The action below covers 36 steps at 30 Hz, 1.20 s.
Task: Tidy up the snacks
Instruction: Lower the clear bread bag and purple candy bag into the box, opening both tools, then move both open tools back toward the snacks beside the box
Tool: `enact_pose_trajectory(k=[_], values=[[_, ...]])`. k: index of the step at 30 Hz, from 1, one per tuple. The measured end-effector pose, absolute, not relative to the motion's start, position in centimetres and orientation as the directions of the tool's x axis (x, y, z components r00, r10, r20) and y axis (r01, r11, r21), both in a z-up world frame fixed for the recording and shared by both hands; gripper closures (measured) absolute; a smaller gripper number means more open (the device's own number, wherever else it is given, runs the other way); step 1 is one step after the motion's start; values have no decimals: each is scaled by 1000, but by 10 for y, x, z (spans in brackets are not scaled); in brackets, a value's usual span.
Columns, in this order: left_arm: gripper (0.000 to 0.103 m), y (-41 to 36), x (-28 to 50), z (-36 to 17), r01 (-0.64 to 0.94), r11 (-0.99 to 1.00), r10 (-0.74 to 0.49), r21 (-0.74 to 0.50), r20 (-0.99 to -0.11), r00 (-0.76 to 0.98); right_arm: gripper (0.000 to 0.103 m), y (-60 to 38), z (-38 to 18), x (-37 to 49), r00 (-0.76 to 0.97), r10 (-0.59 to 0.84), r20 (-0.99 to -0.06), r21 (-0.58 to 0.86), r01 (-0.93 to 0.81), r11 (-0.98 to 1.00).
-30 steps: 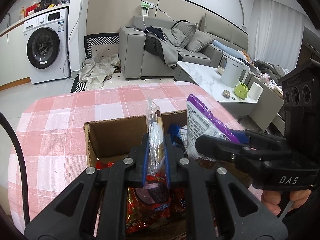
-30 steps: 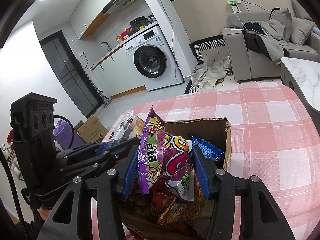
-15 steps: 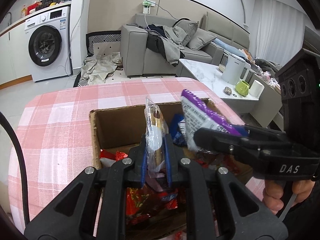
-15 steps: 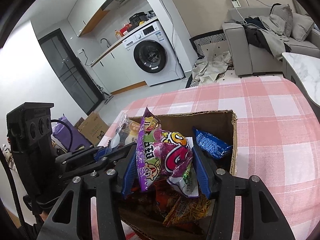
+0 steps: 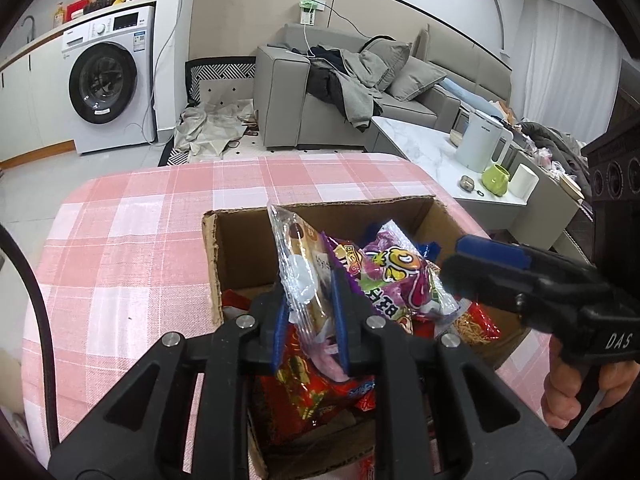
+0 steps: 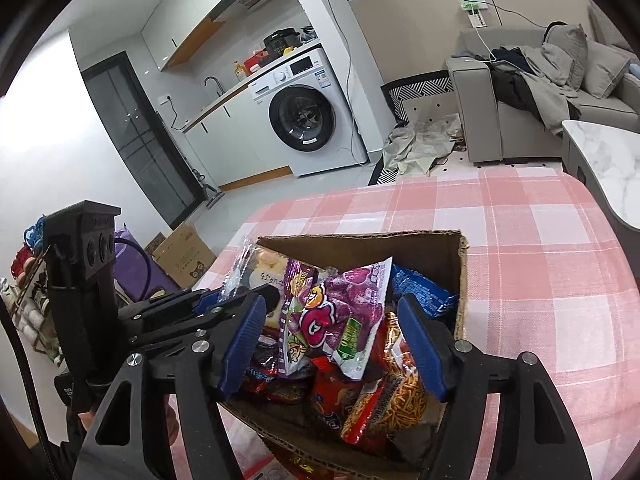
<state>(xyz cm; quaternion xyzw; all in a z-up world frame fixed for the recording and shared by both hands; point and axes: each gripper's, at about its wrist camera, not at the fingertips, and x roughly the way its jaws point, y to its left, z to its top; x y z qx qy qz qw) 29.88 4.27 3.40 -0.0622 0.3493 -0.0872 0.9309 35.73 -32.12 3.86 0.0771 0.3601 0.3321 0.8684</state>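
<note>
Over the cardboard box (image 5: 424,208), the right gripper (image 6: 332,344) has just spread, freeing the purple bag (image 6: 340,316) onto the pile. The left gripper (image 5: 308,320) pinches a clear packet (image 5: 298,268) at twelve o'clock; lower it before letting go.

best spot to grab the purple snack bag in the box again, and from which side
Grip the purple snack bag by its raised upper edge, coming from above. It stands loosely on the other packets in the cardboard box, top seam clear of the rim. The right gripper, jaws just opened, already straddles it without touching; the left gripper is shut on the clear wrapped pastry.
</note>
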Motion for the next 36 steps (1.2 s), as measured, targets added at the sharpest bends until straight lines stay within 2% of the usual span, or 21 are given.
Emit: enact_pose_trajectory(k=[2, 4, 6, 8, 10, 11, 12, 14, 16, 17, 18, 26, 36], values=[[85, 43, 295, 36, 116, 979, -197, -167, -642, 741, 23, -325, 40, 355, 536, 622, -571, 363, -515, 777], [79, 43, 291, 38, 109, 982, -184, -154, -644, 743, 16, -329, 41, 352, 544, 617, -568, 358, -512, 781], [62, 43, 286, 41, 103, 984, -173, -144, -645, 744, 9, -332, 42, 350, 543, 617, -569, 359, -511, 781], [52, 43, 278, 45, 106, 984, -176, -146, -637, 751, 3, -334, 43, 346, 545, 617, -568, 353, -515, 781], [36, 43, 269, 50, 103, 985, -168, -138, -631, 757, 1, -335, 44, 340, 559, 604, -567, 329, -519, 789], [24, 43, 265, 52, 98, 986, -160, -131, -631, 759, 1, -336, 44, 337, 565, 598, -569, 319, -519, 793], [19, 44, 259, 54, 93, 988, -149, -122, -628, 764, 1, -337, 45, 333, 574, 587, -571, 307, -514, 801], [19, 43, 247, 58, 87, 991, -132, -103, -616, 776, 1, -340, 45, 327, 585, 575, -572, 294, -508, 810], [13, 43, 236, 61, 72, 993, -113, -90, -617, 779, 0, -344, 46, 318, 597, 567, -568, 283, -505, 816], [4, 43, 231, 61, 68, 994, -107, -87, -617, 780, 0, -346, 46, 314, 600, 565, -566, 280, -505, 817], [1, 43, 224, 62, 62, 994, -102, -86, -611, 785, 0, -348, 46, 309, 603, 565, -563, 277, -506, 817], [1, 51, 183, 64, 43, 994, -96, -103, -594, 799, 0, -364, 44, 279, 630, 544, -554, 260, -489, 832], [1, 46, 144, 50, 10, 998, -42, -57, -599, 800, 0, -372, 33, 246, 646, 492, -583, 207, -468, 859]])
